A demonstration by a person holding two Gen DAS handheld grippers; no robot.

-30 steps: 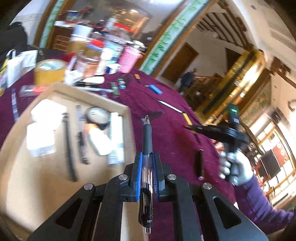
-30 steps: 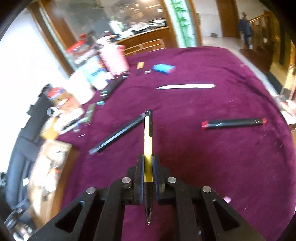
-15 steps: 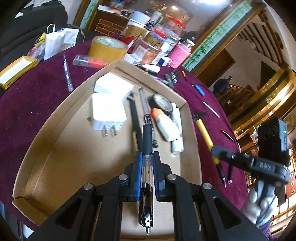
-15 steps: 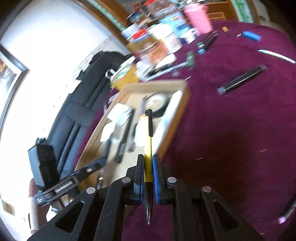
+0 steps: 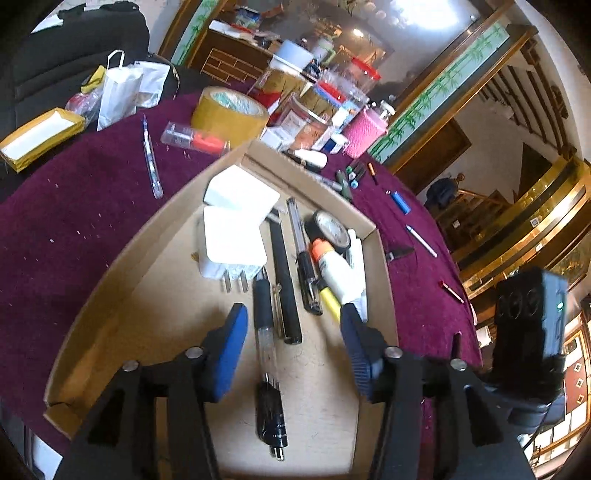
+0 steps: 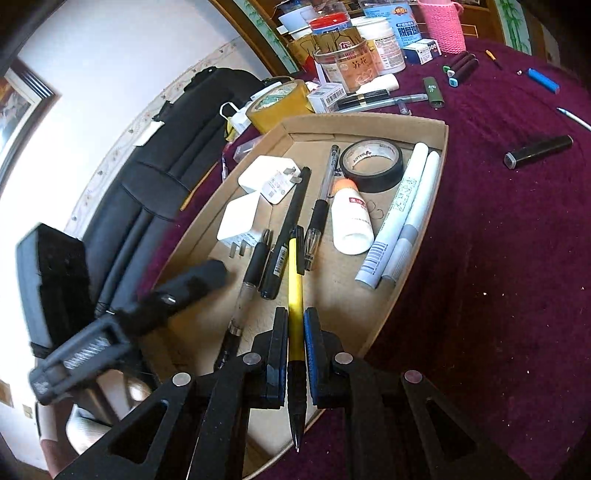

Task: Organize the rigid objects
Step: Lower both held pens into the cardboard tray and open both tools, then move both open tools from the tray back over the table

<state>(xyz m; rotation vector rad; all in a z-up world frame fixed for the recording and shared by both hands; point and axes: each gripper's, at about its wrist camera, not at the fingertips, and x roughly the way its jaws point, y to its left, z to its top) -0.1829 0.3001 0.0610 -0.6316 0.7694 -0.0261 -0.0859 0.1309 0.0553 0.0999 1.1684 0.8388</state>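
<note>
Chargers [image 5: 232,240]: two; markers [image 6: 400,214]: two.

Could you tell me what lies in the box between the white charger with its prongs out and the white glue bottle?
In the right wrist view, three pens lie side by side between the charger and the bottle: a clear gel pen, a black pen and a capped clear pen.

Daylight is flooding both fisheye views, bleaching the white wall [image 6: 122,74] and glaring off the chargers [image 5: 232,240]. The left gripper [image 6: 122,321] is smearing with motion blur in the right wrist view. Straight lines are bowing near the dark, vignetted corners, and the distant shelves [image 5: 332,33] are looking soft.
</note>
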